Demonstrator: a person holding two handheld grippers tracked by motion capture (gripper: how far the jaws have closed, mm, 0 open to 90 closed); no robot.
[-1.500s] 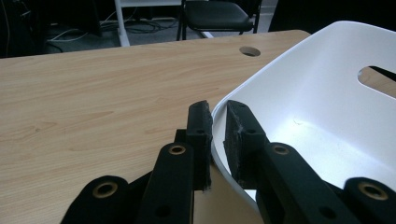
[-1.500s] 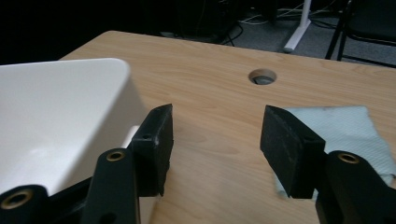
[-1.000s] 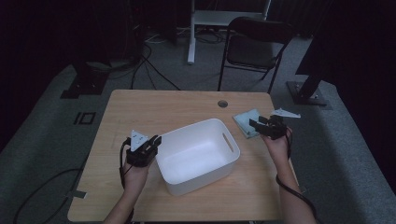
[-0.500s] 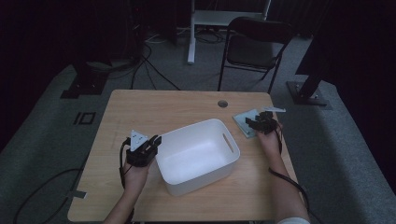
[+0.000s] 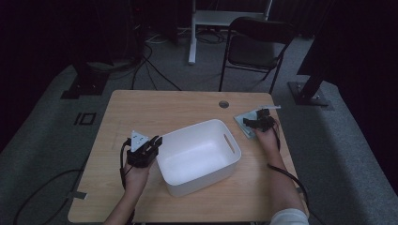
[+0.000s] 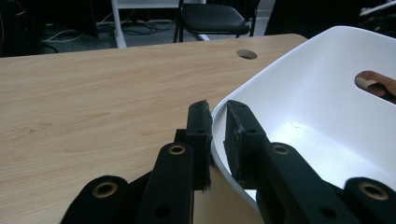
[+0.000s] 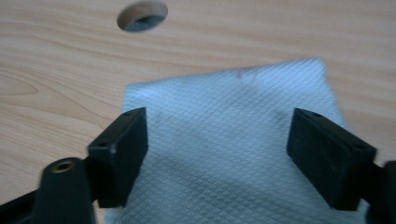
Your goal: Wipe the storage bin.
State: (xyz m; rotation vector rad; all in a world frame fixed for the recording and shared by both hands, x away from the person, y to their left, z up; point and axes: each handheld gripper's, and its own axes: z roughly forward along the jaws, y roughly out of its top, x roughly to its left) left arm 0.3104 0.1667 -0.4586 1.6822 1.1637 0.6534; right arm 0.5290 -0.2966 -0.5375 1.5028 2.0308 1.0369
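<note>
Here the white bin [image 6: 299, 107] rim is pinched by the left gripper [image 6: 217, 135] for steadiness; the right gripper [image 7: 217, 158], jaws just spread, is lowered over the folded cloth [image 7: 224, 140].

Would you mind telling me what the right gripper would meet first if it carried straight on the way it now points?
Most likely the folded cloth: the right gripper, jaws just opened wide, hangs right over it, with the table beneath.

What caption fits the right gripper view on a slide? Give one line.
Right tongs, just opened wide, poised over a folded white cloth on the wooden table.
</note>
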